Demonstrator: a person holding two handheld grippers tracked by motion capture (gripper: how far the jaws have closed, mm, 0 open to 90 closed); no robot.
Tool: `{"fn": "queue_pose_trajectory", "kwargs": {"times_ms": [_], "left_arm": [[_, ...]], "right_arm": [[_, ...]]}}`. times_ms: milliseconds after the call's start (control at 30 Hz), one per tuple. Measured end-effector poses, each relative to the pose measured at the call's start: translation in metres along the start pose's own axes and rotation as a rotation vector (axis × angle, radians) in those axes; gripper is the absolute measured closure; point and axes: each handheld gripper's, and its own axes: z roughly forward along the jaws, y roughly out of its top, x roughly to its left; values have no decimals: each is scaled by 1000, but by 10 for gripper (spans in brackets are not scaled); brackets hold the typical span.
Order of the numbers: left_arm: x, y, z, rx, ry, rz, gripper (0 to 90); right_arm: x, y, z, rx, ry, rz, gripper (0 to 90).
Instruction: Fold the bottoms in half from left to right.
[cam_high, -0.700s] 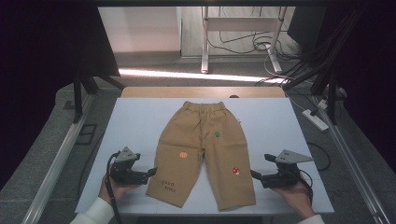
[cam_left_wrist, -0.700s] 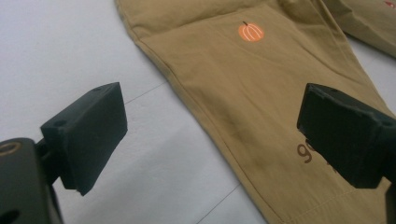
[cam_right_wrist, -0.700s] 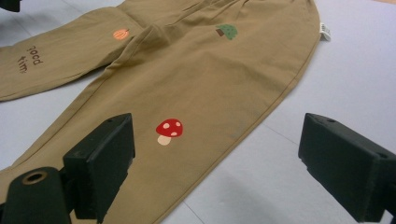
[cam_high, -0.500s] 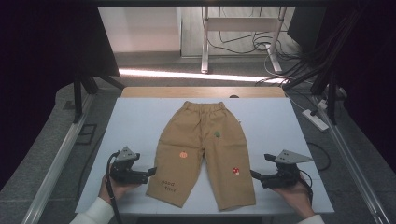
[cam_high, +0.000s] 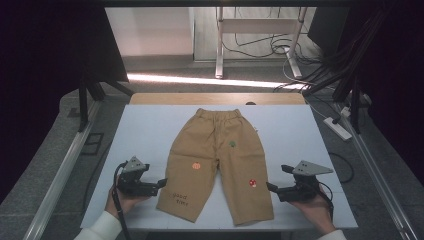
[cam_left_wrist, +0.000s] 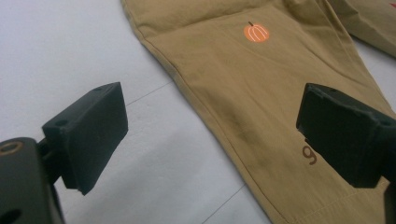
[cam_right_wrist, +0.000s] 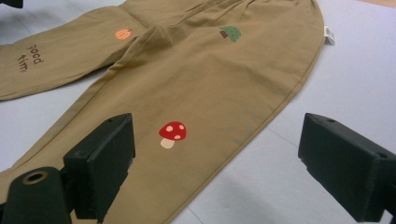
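Pale table (cam_high: 150, 130), one garment on top.
Khaki trousers (cam_high: 220, 150) lie flat at mid-table, waistband toward the far edge, legs spread toward the near edge; bare surface left and right of the trousers; faint seam lines (cam_left_wrist: 144, 93) cross the top beside one leg.

Matt cloth on a smooth pale desk

We see the trousers (cam_high: 218, 160) at the centre of the high view as tan woven cloth, matt and faintly creased, with flat printed motifs: an orange pumpkin (cam_left_wrist: 256, 32), a red mushroom (cam_right_wrist: 172, 134). The desk (cam_high: 145, 135) looks smooth, matt, pale sheet. Both the left tool (cam_left_wrist: 215, 135) and the right tool (cam_right_wrist: 224, 172) look like matt black plastic, slightly grainy.
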Motion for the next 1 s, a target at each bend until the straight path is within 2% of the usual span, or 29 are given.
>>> {"fn": "queue_pose_trajectory", "kwargs": {"times_ms": [433,767,1000], "left_arm": [[2,1,-1,-7,1,-1,88],[2,3,1,8,-3,4,88],[4,4,0,0,-1,-3,89]], "right_arm": [[13,11,10,-15,27,-13,119],[23,19,22,11,53,-24,119],[33,27,31,8,76,-38,120]]}}
